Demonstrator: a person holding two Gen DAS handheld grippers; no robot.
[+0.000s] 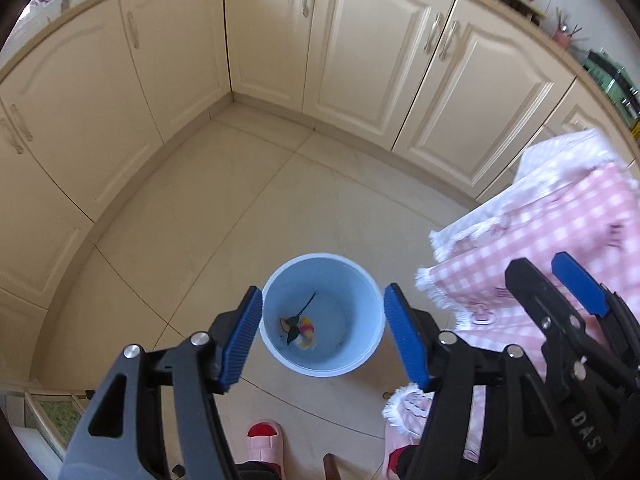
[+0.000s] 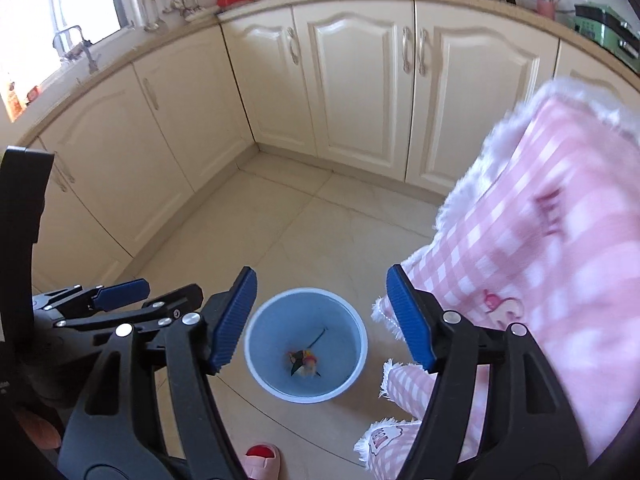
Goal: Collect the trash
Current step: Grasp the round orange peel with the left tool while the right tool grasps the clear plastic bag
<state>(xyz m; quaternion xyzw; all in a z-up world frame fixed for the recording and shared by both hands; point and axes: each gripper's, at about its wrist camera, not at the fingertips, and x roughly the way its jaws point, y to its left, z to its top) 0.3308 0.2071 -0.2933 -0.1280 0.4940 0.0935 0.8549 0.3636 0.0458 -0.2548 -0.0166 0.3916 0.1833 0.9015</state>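
- Both sets of blue-padded fingers, left gripper (image 1: 323, 338) and right gripper (image 2: 322, 318), stand wide and empty above the floor.
- Round pale-blue plastic bin (image 2: 256, 354) stands on the beige tiled floor (image 2: 312, 232), near the cabinet corner.
- Small colourful scrap of trash (image 2: 303, 362) lies inside; drop seems done, so the next move calls for finding more.

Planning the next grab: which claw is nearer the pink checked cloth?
Right. The right claw sits beside the pink cloth; the left claw hangs further left, above the blue bucket.

Flower (image 1: 300, 326) inside bucket (image 1: 280, 352), cloth (image 1: 540, 232) right.
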